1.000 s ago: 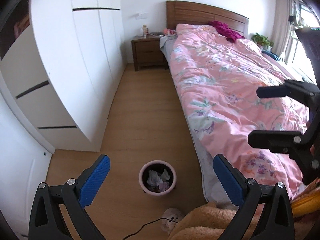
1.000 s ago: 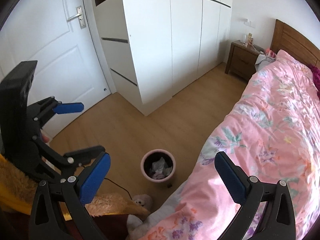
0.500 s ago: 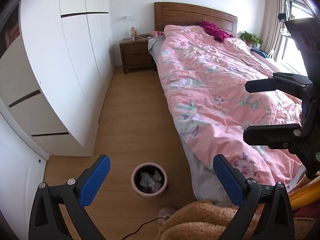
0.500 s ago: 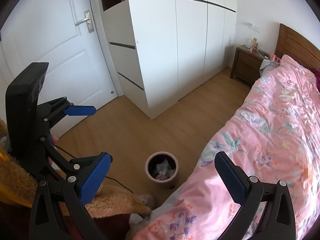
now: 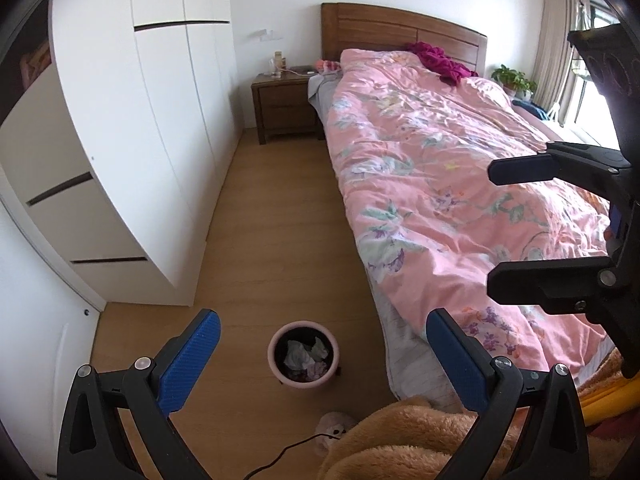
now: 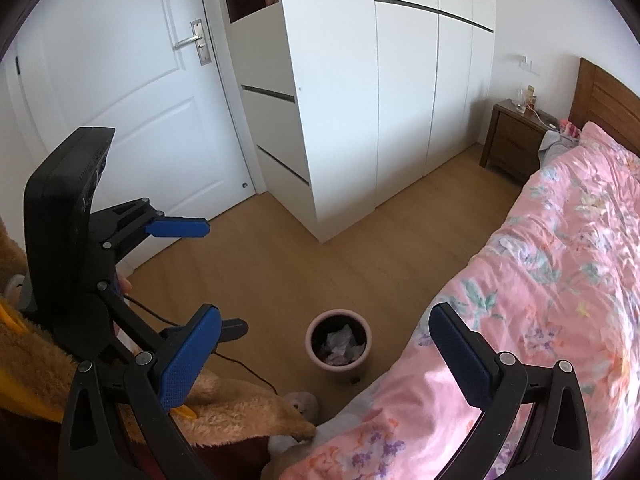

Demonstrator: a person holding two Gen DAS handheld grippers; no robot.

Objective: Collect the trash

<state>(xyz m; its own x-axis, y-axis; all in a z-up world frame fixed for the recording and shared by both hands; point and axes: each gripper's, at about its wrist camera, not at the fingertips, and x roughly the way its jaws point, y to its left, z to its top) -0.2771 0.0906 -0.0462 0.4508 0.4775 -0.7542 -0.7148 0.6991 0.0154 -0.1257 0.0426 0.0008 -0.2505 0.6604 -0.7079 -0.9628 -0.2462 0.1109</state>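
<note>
In the left wrist view, the left gripper (image 5: 320, 356) is hanging at the bottom of the frame with its jaws spread wide and nothing between them. The pink trash bin (image 5: 303, 354) is standing on the wood floor (image 5: 276, 216) at lower centre, just beside the edge of the bed (image 5: 452, 184), with crumpled trash (image 5: 302, 356) lying inside. Only this view is showing the headboard (image 5: 400, 28), the potted plant (image 5: 514, 78) and the curtain (image 5: 554, 32) at upper right. The right gripper (image 5: 494, 224) is reaching in from the right edge, jaws wide and empty. A bare strip of floor is running up the frame between wardrobe (image 5: 140, 140) and bed.

In the right wrist view, the right gripper (image 6: 322, 354) is framing the bin (image 6: 338, 338) at lower centre. Only here is the white door (image 6: 120, 92) showing, at upper left. The left gripper (image 6: 208, 276) is sitting at the left, jaws wide. A black cable (image 6: 240, 364) is trailing across the floor left of the bin. Bare floor is opening toward the nightstand (image 6: 512, 140).
</note>
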